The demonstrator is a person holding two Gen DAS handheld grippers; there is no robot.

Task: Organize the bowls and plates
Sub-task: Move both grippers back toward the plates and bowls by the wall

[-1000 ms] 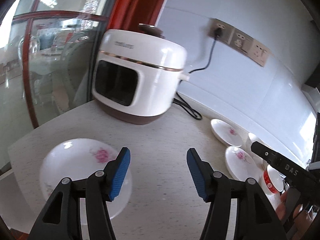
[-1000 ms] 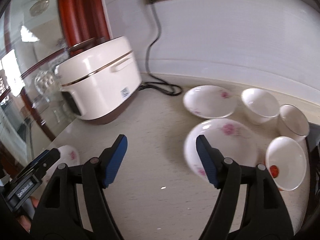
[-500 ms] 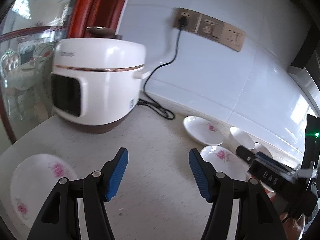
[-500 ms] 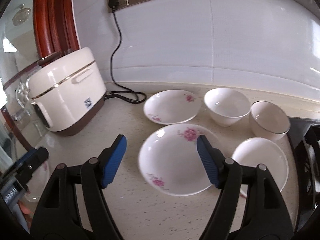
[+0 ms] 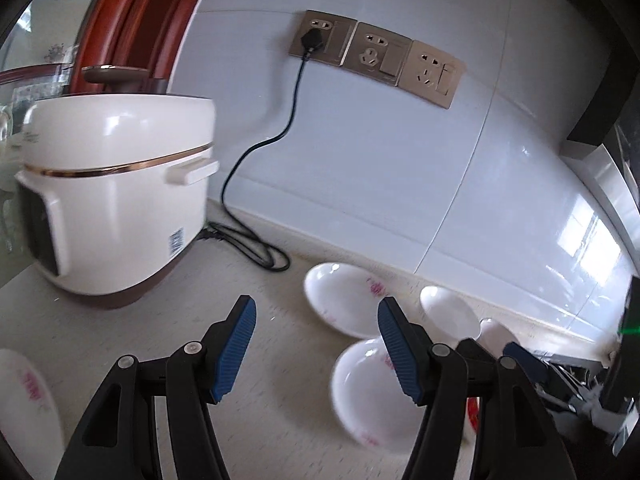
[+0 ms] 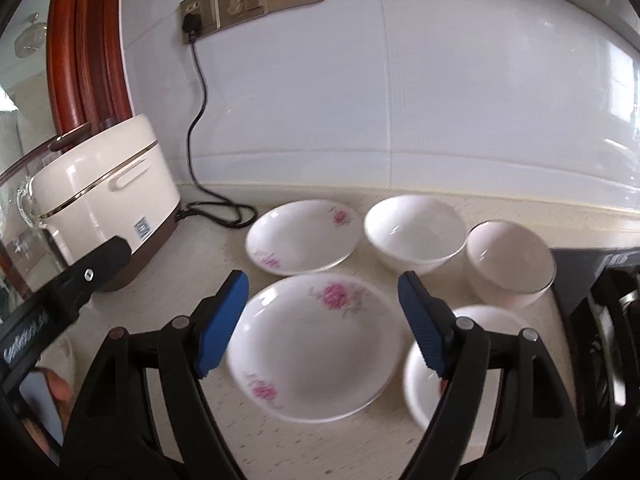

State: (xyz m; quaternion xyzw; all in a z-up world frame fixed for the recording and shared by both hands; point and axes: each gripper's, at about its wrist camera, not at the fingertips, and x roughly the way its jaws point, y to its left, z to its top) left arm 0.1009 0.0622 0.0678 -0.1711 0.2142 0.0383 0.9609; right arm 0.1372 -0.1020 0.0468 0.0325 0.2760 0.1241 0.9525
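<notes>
My right gripper (image 6: 322, 320) hovers over a white plate with pink flowers (image 6: 316, 348) on the counter; its jaws are opening and the pads touch nothing. Behind it lie a second flowered plate (image 6: 304, 236) and two white bowls (image 6: 416, 232) (image 6: 510, 260). A third bowl (image 6: 480, 320) is partly hidden by the right finger. My left gripper (image 5: 318, 348) stands open and empty above bare counter, left of the same plates (image 5: 344, 300) (image 5: 368, 392). A lone flowered plate (image 5: 24, 400) lies at the far left.
A white rice cooker (image 5: 112, 200) stands at the back left, its black cord (image 5: 256, 248) looping on the counter up to a wall socket (image 5: 316, 36). A dark stove (image 6: 600, 320) borders the counter on the right. A tiled wall closes the back.
The left gripper has swung right, away from the lone plate and toward the plate group. The right gripper has shifted right, so the near plate now lies between its fingers, and its jaws are wider.
</notes>
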